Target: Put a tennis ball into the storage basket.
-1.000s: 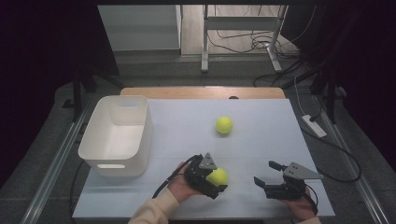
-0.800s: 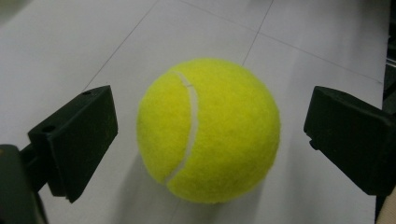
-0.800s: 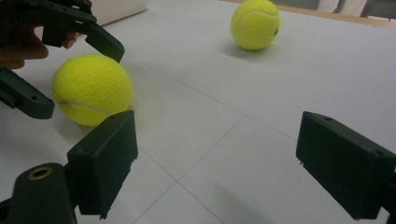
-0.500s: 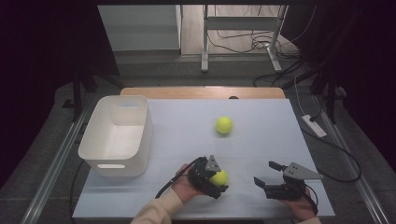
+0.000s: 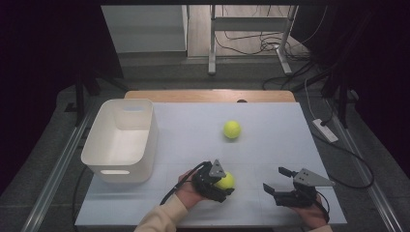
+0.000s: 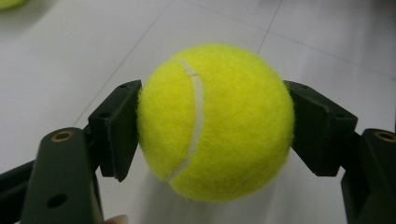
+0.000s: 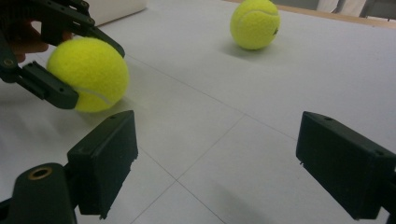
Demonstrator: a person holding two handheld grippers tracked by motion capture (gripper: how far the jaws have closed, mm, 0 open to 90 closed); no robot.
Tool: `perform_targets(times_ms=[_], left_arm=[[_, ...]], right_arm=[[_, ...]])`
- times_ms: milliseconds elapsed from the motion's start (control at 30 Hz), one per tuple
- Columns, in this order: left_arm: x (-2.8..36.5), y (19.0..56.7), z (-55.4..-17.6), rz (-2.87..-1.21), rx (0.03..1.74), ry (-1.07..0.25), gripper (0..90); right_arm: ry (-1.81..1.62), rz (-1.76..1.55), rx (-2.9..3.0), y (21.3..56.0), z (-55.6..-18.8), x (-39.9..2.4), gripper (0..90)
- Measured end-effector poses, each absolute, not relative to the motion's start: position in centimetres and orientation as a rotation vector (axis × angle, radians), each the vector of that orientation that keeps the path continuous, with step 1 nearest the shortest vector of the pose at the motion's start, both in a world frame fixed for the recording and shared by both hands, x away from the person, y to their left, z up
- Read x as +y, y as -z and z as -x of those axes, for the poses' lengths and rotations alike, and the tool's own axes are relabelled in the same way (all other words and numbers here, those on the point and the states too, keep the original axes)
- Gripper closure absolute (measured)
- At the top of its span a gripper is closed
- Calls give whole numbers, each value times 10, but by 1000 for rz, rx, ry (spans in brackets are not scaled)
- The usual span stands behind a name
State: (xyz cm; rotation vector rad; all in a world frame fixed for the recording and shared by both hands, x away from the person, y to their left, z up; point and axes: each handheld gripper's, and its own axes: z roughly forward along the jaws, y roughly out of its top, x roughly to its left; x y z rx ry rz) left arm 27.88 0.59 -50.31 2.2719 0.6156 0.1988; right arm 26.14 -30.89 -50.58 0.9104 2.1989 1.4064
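A yellow tennis ball [image 6: 215,123] sits between the jaws of my left gripper [image 5: 223,182], which is shut on it near the table's front edge; both pads press its sides. The same held ball [image 7: 88,74] appears at the left of the right gripper view, resting on or just above the white table. A second tennis ball [image 5: 232,129] lies free mid-table, also seen far off as the other ball [image 7: 255,23]. My right gripper [image 5: 276,182] stands open at the front right, its jaws wide apart with nothing between them.
A white plastic bin [image 5: 121,140] stands on the left side of the table, its inside bare. The white table [image 5: 270,121] has a wooden strip along its far edge. Cables and a power strip [image 5: 325,130] lie on the floor to the right.
My left gripper with the ball has shifted slightly toward the front of the table. The right gripper and the free ball have not moved.
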Motion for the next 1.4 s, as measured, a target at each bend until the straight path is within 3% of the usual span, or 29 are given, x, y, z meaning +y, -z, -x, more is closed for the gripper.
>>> perform_targets(times_ms=[1400], left_arm=[[57,450,-270,-2012,646,-334,263]], right_arm=[[-1412,-908,2188,505,-261,-309,128]])
